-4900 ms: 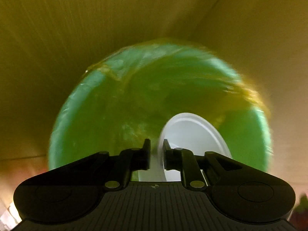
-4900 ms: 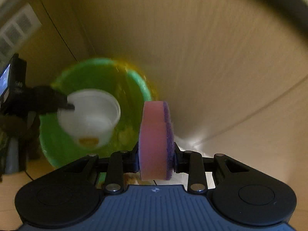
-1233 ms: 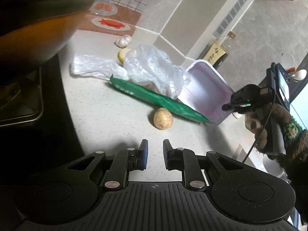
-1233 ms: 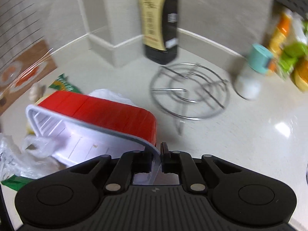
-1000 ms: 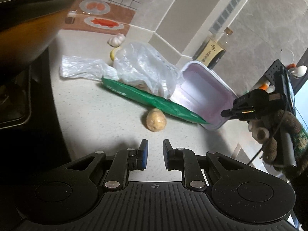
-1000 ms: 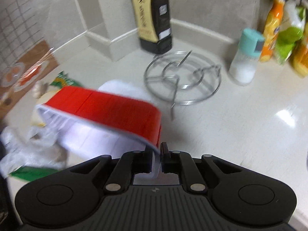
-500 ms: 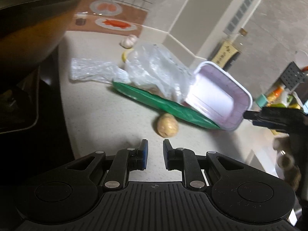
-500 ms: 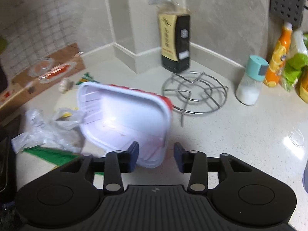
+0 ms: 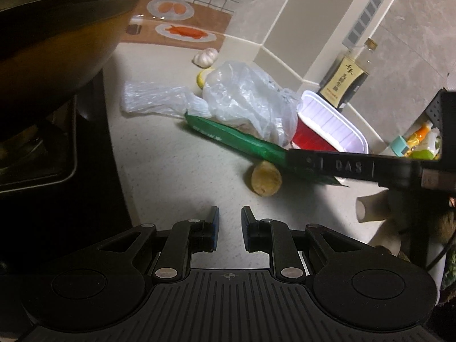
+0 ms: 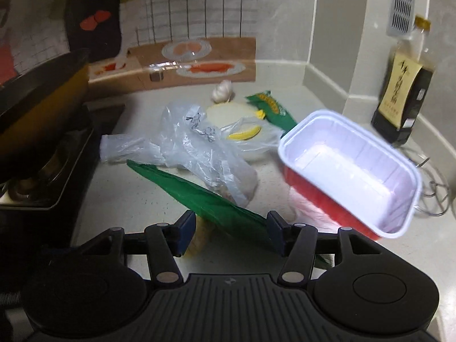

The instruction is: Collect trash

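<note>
The right claw [image 10: 230, 230] was being spread, nothing pinched. A smooth red box-shaped tray [image 10: 350, 171] was seen beside the crinkly clear bag [image 10: 199, 154].

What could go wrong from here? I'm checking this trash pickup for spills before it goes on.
The red tray is clear of the opening right tongs and looks tilted, so it could tip or slide toward the wire trivet. The potato lies tucked against the green wrapper; pulling the wrapper might roll it away.
</note>
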{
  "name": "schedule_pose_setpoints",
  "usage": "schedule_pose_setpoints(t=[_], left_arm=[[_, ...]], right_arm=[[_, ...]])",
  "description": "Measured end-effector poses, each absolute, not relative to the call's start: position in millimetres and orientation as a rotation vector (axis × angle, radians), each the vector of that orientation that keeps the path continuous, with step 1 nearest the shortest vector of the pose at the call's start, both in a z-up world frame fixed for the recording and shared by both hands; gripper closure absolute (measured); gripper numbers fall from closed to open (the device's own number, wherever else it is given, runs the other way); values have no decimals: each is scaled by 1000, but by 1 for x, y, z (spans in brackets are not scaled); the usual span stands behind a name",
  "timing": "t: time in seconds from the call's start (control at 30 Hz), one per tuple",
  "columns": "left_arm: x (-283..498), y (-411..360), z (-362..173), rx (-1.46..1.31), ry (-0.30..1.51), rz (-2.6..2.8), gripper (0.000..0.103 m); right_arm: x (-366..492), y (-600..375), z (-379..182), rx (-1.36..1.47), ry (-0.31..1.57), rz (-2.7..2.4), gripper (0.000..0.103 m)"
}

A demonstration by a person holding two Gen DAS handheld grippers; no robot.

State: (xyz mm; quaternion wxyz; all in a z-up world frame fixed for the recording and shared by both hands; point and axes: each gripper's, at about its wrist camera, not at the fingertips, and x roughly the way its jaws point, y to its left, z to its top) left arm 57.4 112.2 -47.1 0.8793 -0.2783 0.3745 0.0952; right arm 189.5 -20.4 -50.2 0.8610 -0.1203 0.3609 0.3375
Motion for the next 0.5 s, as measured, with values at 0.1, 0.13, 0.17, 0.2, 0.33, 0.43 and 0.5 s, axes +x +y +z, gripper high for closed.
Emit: schedule_pose_setpoints(t=[0.1, 0.13, 0.17, 0.2, 0.33, 0.43, 0.5], left_arm=[[53, 117, -49, -597, 780, 220, 84], [52, 117, -50, -600, 781, 226, 84], [51, 118, -50, -602, 782, 232, 84], [50, 119, -50, -604, 783, 235, 84], [49, 117, -50, -606, 785, 234, 84], [49, 115, -50, -605, 790, 221, 84], [52, 114, -49, -602, 785, 207, 84]], right_arm=[[191, -15, -55, -153, 836, 745, 48], [188, -12, -59, -136, 856, 761, 48], [184, -9, -64, -143, 861, 758, 48], [180, -3, -69, -163, 856, 738, 48], [187, 3, -86, -140, 903, 705, 48], [192, -4, -91, -49, 965, 720, 50], [186, -12, -87, -4, 982, 803, 50]])
